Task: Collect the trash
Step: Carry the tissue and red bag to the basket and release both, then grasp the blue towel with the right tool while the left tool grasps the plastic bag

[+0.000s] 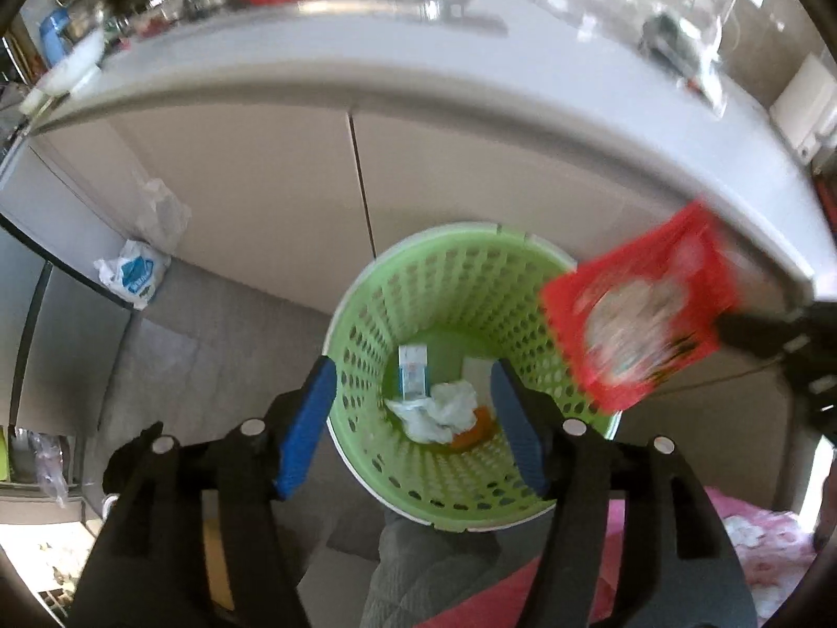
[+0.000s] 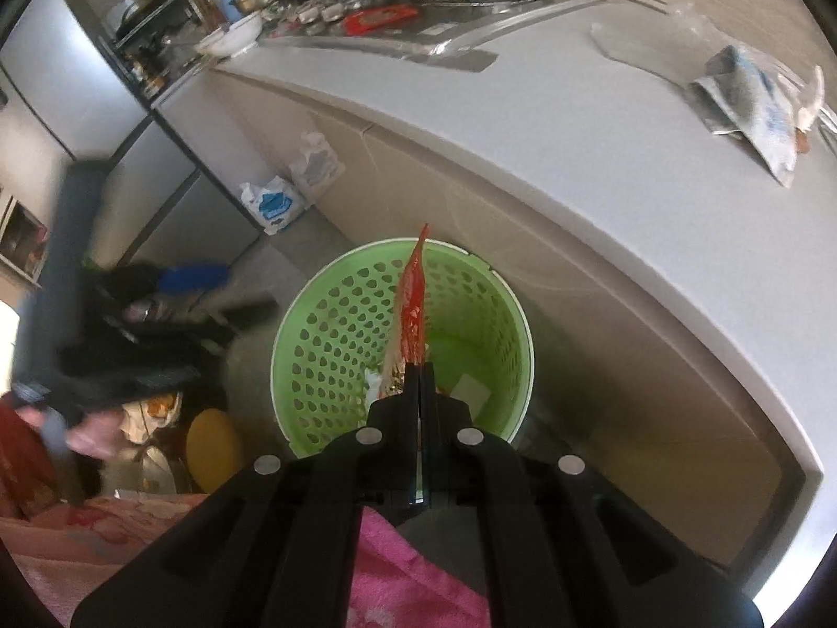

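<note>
Trash: one red wrapper (image 2: 413, 309), one green basket (image 2: 335, 324).

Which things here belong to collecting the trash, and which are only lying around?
Belong to the job:
- green basket
- red wrapper, held by right tongs
- crumpled tissue inside the basket
- left tongs, open

Lying about:
- white plastic bag
- white bowl
- pink cloth

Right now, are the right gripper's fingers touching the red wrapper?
Touching. The right wrist view shows the right gripper shut, its fingers pinching the red wrapper by its lower edge, above the green basket.
</note>
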A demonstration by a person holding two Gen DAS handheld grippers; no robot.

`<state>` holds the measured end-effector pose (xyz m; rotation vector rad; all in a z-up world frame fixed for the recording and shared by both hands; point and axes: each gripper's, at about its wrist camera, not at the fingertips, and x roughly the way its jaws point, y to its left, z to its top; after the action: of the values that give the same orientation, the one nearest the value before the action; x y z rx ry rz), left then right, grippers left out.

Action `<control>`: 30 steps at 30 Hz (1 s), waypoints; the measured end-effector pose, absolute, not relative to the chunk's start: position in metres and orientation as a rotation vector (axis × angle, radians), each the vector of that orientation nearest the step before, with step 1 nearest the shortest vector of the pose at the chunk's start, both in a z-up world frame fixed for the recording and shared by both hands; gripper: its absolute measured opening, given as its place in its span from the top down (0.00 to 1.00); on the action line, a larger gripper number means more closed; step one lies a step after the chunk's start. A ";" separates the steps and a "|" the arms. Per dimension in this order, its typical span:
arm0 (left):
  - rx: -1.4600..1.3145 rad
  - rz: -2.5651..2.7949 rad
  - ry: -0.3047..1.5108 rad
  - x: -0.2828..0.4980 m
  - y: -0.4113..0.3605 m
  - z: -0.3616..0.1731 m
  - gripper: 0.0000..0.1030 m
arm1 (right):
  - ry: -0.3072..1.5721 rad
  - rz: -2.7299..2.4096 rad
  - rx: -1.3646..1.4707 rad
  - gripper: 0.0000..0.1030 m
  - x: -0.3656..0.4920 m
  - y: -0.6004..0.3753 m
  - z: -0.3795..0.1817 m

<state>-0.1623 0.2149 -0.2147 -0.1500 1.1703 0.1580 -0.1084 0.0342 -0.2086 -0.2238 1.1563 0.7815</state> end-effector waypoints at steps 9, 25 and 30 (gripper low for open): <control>-0.137 0.194 1.089 -0.148 0.222 -0.170 0.40 | 1.201 0.839 -0.295 0.68 -0.102 0.057 -0.238; -0.047 0.065 1.016 -0.057 0.170 -0.126 0.29 | 0.953 0.499 -0.157 0.47 0.001 -0.029 -0.149; -0.032 -0.009 0.973 0.009 0.140 -0.102 0.28 | 0.914 0.375 -0.101 0.45 0.059 -0.061 -0.144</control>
<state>0.0092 0.1395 -0.1023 -0.0324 0.9726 -0.0085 0.0593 -0.0610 -0.1445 -0.1009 0.9139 0.3745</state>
